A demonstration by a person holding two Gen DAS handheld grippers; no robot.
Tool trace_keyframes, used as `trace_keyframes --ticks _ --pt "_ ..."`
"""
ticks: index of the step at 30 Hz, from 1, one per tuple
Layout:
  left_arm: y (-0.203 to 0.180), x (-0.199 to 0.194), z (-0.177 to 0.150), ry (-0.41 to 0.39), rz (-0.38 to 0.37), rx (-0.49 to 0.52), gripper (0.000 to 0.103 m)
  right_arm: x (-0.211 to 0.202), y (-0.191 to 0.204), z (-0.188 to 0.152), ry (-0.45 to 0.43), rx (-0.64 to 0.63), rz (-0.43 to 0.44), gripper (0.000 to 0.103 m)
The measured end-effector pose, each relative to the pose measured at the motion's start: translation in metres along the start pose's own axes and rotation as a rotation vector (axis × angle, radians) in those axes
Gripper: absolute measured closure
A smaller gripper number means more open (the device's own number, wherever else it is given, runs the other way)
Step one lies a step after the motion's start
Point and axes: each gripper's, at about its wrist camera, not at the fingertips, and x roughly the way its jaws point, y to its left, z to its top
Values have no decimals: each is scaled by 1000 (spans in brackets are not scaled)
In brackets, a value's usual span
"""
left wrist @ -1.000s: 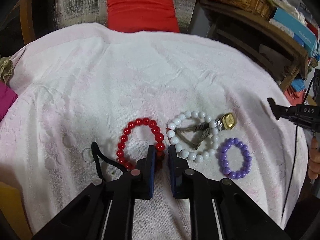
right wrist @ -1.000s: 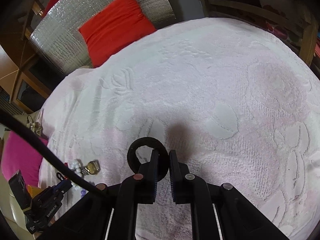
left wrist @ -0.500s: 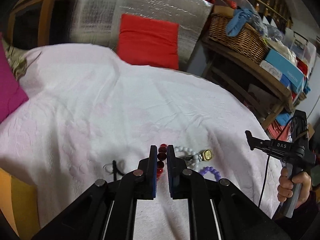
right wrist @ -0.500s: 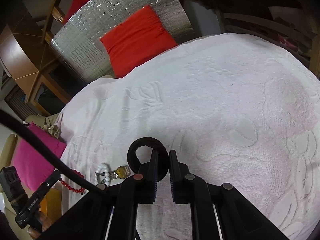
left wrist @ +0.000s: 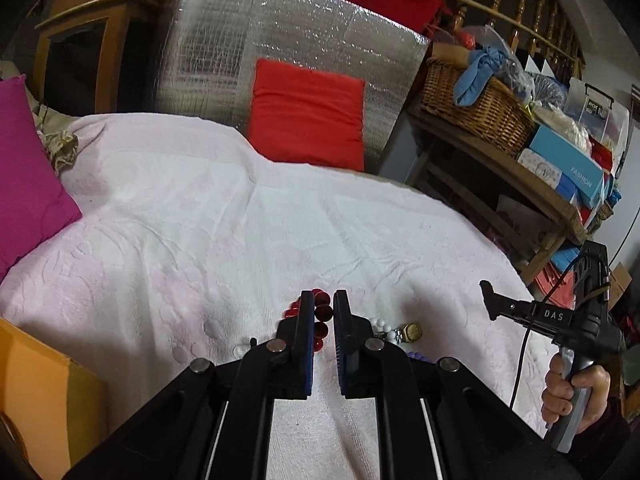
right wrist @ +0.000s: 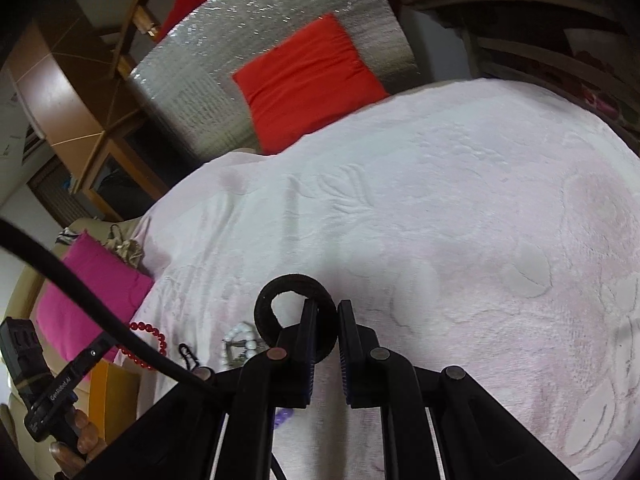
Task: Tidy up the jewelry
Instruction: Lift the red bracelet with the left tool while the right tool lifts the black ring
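Above the pink bedspread, left gripper jaws clamp the red bead bracelet; right gripper jaws pinch the black ring at twelve o'clock.

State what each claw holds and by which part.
Left claw: the red bead bracelet, pinched across a short run of beads. Right claw: the black ring, gripped on one side of its band.

Bed under a pale pink embossed cover. Red cushion at the far edge, magenta cushion at left. Near edge: white beads, gold watch, purple beads, small black clip, all close together.
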Motion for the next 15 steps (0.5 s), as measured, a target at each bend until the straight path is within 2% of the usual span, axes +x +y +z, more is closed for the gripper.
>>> trace_keyframes --ticks 15 --pt "4 -43 0 -85 77 8 94 -14 59 -21 -29 -154 80 92"
